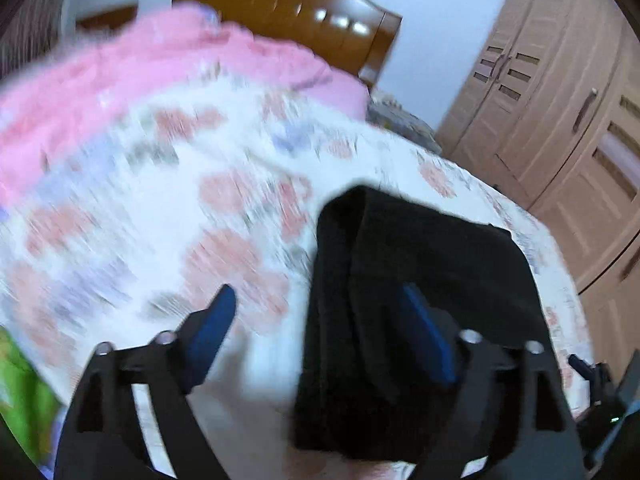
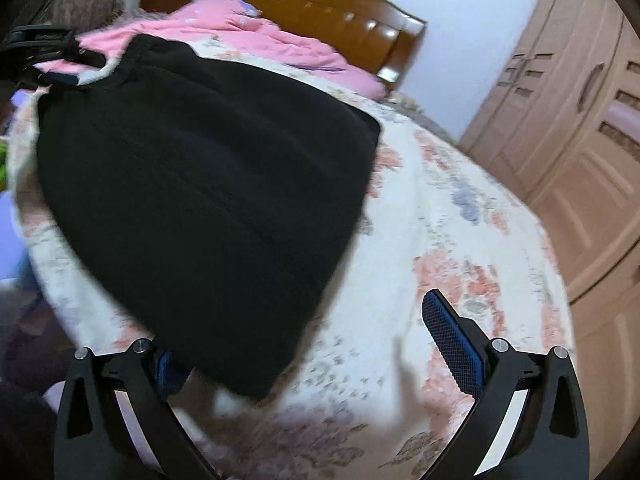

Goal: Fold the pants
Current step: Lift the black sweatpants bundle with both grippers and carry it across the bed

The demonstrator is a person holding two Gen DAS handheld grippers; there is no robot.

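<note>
Black fabric dominates both wrist views: a pair of dark pants (image 2: 208, 200) lies folded into a thick, rounded bundle on a white bedspread printed with pink and lilac flowers (image 2: 460, 240). From the right wrist, the right gripper (image 2: 296, 344) has its jaws spread wide; its blue-padded right finger (image 2: 452, 344) hangs over bare bedspread, while the left one sits at the near edge of the bundle, partly hidden by the cloth. From the left wrist, a heavily blurred picture, the left gripper (image 1: 320, 316) also stands with jaws apart, nothing pinched; one blue finger (image 1: 212, 328) is over the bedspread (image 1: 160, 200), the other over the pants (image 1: 420, 264). Beyond, a rumpled pink quilt (image 2: 260, 36) is heaped before a glossy brown wooden headboard (image 2: 340, 20). A tall beige panelled wardrobe (image 2: 580, 120) lines the right-hand wall.
</note>
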